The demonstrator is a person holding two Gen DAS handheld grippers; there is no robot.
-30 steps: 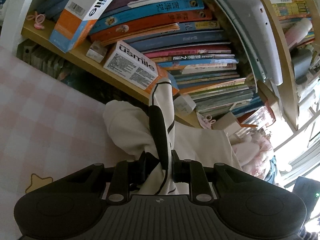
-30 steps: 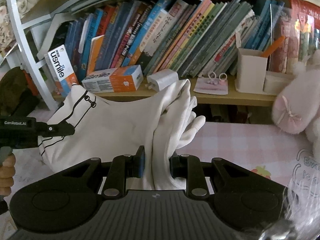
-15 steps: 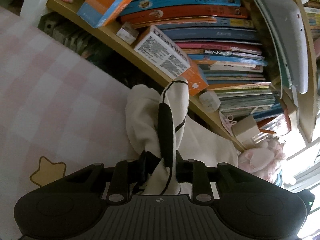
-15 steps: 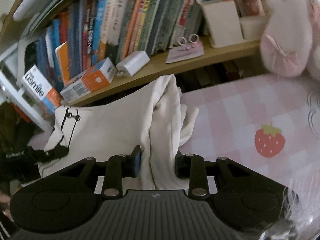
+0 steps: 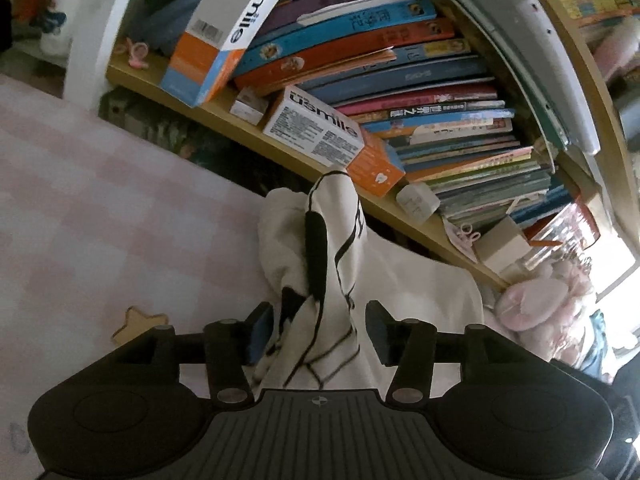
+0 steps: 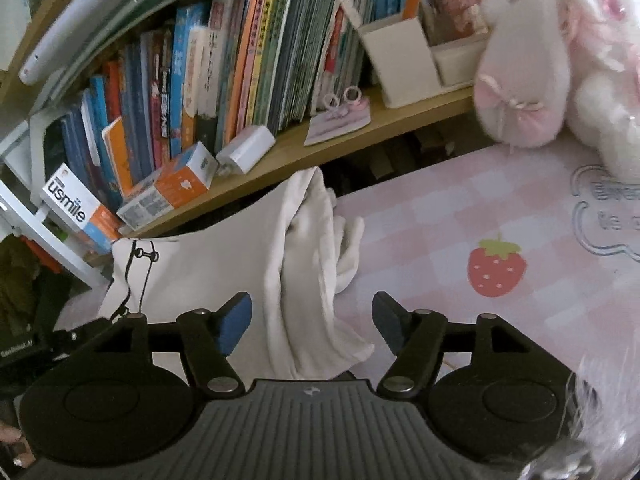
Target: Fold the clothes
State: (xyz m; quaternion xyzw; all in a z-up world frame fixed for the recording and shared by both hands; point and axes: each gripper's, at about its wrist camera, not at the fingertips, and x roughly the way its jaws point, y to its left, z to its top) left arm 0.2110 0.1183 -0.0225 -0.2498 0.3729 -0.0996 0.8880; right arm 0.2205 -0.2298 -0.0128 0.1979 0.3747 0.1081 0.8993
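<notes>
While both claws — left (image 5: 320,330), right (image 6: 312,326) — stand agape around the garment (image 6: 224,256) below the shelf (image 6: 360,128), unheld bunches may slump, spoiling the fold.

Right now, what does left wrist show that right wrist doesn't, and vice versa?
Left wrist only: star print on the pink cloth, left gripper open around the black-lined fabric. Right wrist only: strawberry print, plush toy, right gripper open. Both: white garment, usmile boxes, shelf books.

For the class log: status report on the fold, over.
Both hand-held grippers open, left, right. White garment bunched between the fingers, unclamped, on pink checked cloth. Plush toy nearby, not blocking.
</notes>
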